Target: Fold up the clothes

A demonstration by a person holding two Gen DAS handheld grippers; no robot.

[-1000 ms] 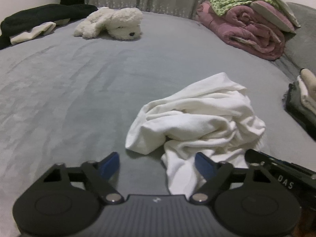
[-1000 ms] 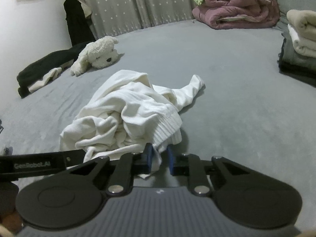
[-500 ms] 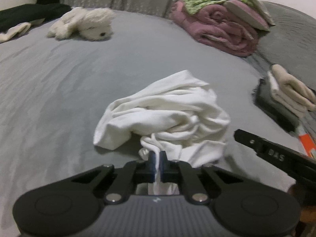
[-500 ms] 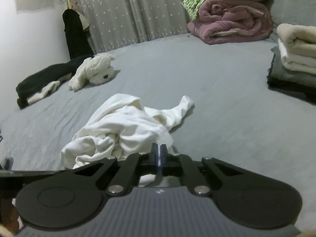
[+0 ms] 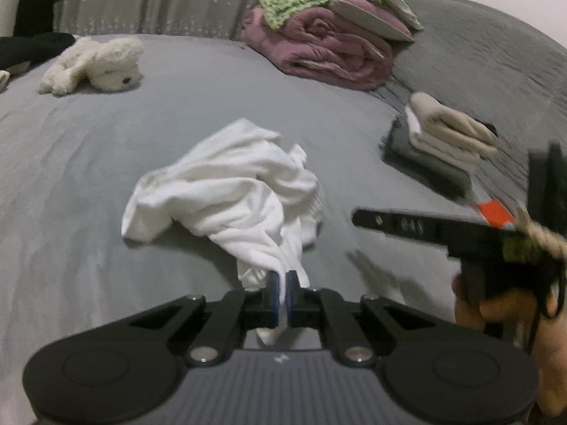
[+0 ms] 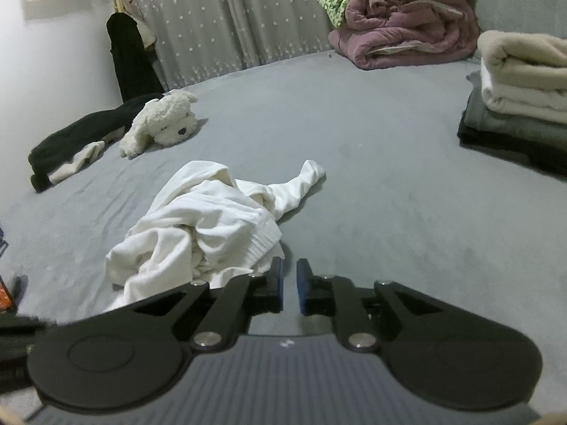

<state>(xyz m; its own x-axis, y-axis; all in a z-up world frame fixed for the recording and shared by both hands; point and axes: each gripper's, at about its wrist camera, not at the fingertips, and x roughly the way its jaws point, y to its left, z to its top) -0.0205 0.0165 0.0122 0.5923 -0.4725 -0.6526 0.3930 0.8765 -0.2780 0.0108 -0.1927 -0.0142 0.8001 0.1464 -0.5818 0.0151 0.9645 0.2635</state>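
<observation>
near you on the grey bed, your left gripper pinches the crumpled white garment; right gripper opening, empty. thin bite, a tug might slip it free.

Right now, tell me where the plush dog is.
The plush dog lies on the grey bed at the far left of both wrist views, against the black garment and beyond the crumpled white garment.
</observation>
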